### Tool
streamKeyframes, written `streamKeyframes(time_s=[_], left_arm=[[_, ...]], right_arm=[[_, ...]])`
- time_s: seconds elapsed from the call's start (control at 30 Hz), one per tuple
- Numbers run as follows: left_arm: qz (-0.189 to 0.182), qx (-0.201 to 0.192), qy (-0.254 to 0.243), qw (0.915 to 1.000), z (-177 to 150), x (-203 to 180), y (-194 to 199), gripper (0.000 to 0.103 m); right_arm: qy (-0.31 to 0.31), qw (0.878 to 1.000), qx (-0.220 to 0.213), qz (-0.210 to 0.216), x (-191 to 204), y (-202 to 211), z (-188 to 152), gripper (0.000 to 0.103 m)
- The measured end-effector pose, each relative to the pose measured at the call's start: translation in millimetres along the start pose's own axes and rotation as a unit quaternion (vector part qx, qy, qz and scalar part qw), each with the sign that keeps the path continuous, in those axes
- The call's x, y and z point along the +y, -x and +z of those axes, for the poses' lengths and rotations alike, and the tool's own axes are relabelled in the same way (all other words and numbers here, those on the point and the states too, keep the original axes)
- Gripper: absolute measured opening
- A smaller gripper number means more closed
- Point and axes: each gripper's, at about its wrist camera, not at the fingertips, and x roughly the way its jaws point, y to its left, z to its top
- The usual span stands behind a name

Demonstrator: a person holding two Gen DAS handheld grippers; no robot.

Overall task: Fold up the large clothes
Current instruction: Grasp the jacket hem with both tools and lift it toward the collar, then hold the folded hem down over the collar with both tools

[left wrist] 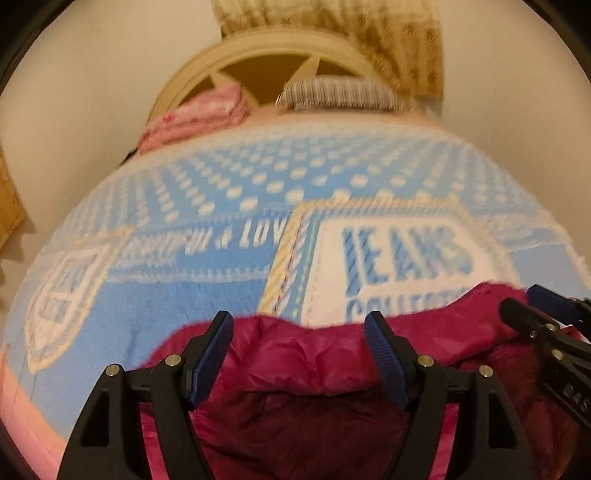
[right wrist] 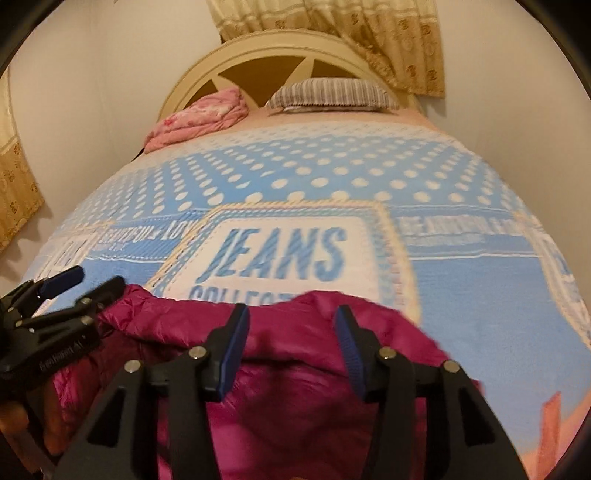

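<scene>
While both sets of jaws stand apart with nothing pinched, left gripper [left wrist: 298,334] and right gripper [right wrist: 291,328] hover side by side over magenta puffer jacket [left wrist: 295,369], likely just clear of fabric so fold can settle. Jacket lies bunched at near end of bed, on blue polka-dot blanket [right wrist: 295,177] with "JEANS" patch. Long axis seems to run across bed, left to right; which end is collar, cannot tell. Beyond: striped pillow [right wrist: 332,92], pink folded bedding [right wrist: 199,118], curved headboard [right wrist: 280,48], curtain [right wrist: 369,33].
</scene>
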Motion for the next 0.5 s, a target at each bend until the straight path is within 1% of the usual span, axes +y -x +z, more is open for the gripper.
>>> streamKeyframes(time_s=[0.07, 0.13, 0.23, 0.3, 0.5], left_arm=[[-0.007, 0.028, 0.013, 0.9995, -11, 4, -19, 0.074], [-0.008, 0.038, 0.017, 0.9991, -21, 6, -29, 0.074], [-0.012, 0.034, 0.021, 0.9991, -29, 8, -30, 0.074], [-0.008, 0.036, 0.016, 0.9992, -31, 6, -33, 0.076], [0.003, 0.038, 0.01, 0.9992, -36, 3, -42, 0.079]], right_arm=[[-0.002, 1.0, 0.009, -0.001, 6, -13, -6, 0.052], [-0.003, 1.0, 0.02, 0.006, 8, -21, -16, 0.052], [0.015, 0.999, 0.035, 0.0, 6, -31, -32, 0.051], [0.014, 0.999, 0.038, 0.004, 2, -34, -39, 0.05], [0.015, 0.999, 0.041, 0.003, 2, -40, -47, 0.05]])
